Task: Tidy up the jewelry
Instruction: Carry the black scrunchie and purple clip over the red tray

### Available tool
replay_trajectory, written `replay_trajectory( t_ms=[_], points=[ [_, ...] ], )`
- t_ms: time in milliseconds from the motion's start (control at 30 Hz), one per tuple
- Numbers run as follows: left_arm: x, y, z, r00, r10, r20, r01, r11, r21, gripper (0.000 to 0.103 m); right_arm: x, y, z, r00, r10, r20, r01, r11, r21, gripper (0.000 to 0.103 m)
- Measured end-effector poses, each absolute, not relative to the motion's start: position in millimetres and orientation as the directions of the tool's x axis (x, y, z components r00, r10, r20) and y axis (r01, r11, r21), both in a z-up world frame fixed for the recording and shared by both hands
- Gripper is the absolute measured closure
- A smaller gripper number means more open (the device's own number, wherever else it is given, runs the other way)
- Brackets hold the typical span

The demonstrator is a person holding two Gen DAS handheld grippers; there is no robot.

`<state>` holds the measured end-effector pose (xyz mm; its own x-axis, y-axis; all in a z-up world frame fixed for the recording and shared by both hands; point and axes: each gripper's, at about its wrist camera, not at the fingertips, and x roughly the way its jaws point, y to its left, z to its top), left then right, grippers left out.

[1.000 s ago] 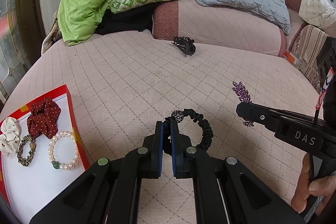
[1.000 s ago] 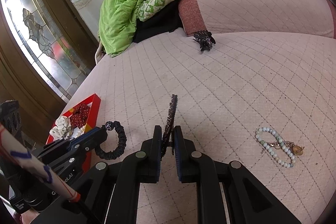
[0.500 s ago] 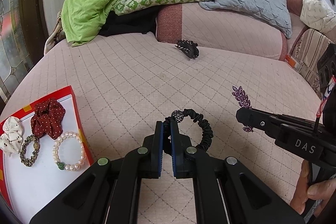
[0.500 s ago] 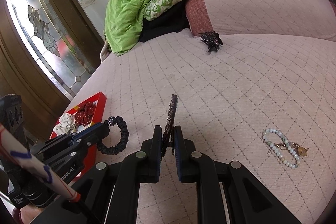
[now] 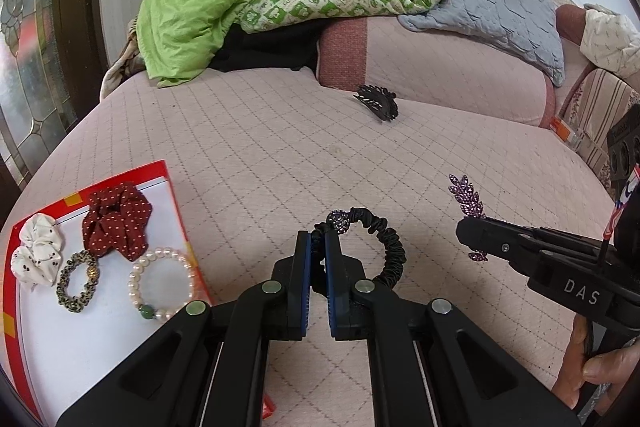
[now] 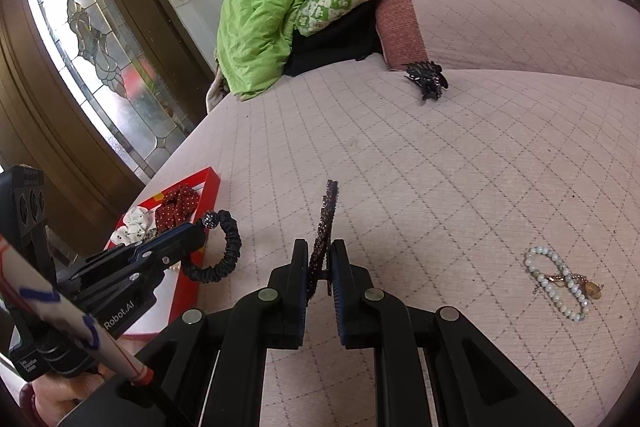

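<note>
In the left wrist view, the left gripper is pinched on a black hair tie with a sparkly bead, held just above the pink quilted bed. The red-edged tray sits at the lower left with a red scrunchie, a white scrunchie, a leopard hair tie and a pearl bracelet already in it. Over the last second the tray has slid closer toward the middle of this view, so the left gripper seems to be swinging toward it, probably to drop the hair tie in. At the right, the right gripper shows side-on, clamping a purple leaf hair clip. In the right wrist view, the right gripper grips that clip edge-on, upright between pressed fingers, and the tray has likewise moved nearer. The left gripper hangs with its hair tie beside the tray's edge. A black claw clip and a pale green bead bracelet lie on the bed, not yet collected.
</note>
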<state>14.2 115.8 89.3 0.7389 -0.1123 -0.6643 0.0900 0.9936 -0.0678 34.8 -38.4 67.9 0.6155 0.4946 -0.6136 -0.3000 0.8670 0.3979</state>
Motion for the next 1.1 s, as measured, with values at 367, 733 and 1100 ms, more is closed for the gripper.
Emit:
replay_trajectory(
  t_ms=[367,733,1100],
  points=[
    [-3,144,102,0.762,-0.108,-0.638,0.065,0.994,-0.09,0.097,3,-9,76,0.615,0.525,-0.589,-0.288,0.844,0.452,0.091],
    [-21,197,110,0.779,-0.076,-0.622,-0.01,0.991,-0.133,0.096,-18,41,89,0.587,0.55,-0.594,-0.319,0.832,0.454,0.091],
    [-37,256,109,0.776,-0.043,-0.629,-0.096,0.978,-0.185,0.096,-22,98,95,0.532,0.579,-0.618,-0.374,0.815,0.442,0.091]
  ],
)
